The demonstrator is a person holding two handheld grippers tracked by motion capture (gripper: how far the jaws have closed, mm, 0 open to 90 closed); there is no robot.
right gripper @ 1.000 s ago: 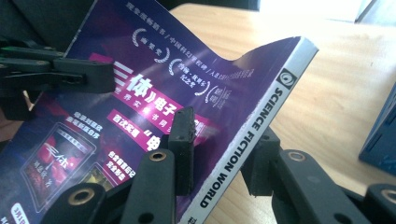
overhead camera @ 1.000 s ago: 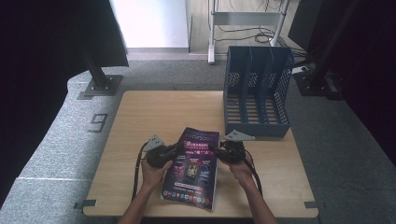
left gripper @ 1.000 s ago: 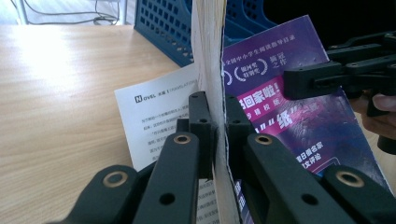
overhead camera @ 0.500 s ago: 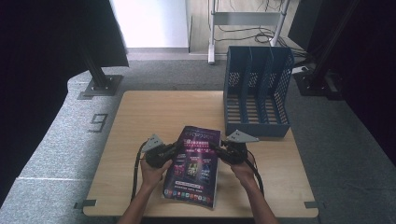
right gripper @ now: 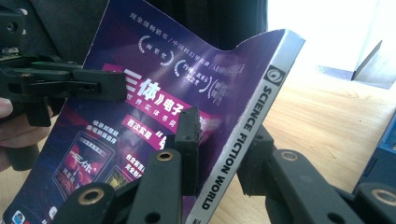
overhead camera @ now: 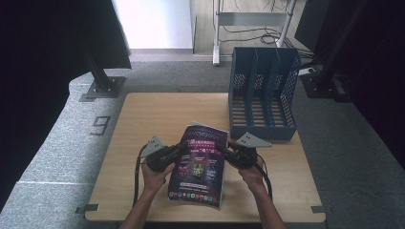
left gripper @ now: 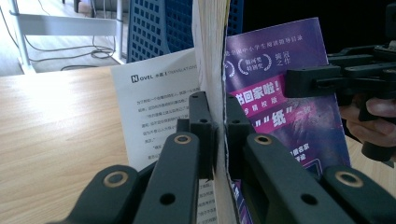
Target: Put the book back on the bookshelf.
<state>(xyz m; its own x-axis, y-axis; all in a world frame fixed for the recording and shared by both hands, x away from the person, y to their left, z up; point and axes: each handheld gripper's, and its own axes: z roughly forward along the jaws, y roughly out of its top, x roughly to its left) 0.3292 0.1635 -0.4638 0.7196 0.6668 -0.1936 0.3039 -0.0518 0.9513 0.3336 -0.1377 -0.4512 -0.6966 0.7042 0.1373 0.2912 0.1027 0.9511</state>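
Observation:
A purple-covered magazine (overhead camera: 200, 167) lies lengthwise on the wooden table (overhead camera: 162, 114), its far end raised. My left gripper (overhead camera: 179, 151) is shut on its left page edge. In the left gripper view the jaws (left gripper: 215, 121) pinch the pages, beside an open white text page (left gripper: 154, 107). My right gripper (overhead camera: 223, 151) holds the right side. Its jaws (right gripper: 219, 135) have just been closing, and they clamp the spine lettered SCIENCE FICTION WORLD (right gripper: 252, 121). One pad presses the cover (right gripper: 154, 79) and the other is behind it.
A blue file rack (overhead camera: 260, 95) with three slots stands on the table's far right corner, just beyond the magazine. Bare tabletop stretches to the left and far side. Grey carpet, black stand feet and a metal shelf frame (overhead camera: 248, 19) surround the table.
The magazine's far end has tipped up a little from the table. My right hand has risen slightly with the spine. The left hand has stayed where it was.

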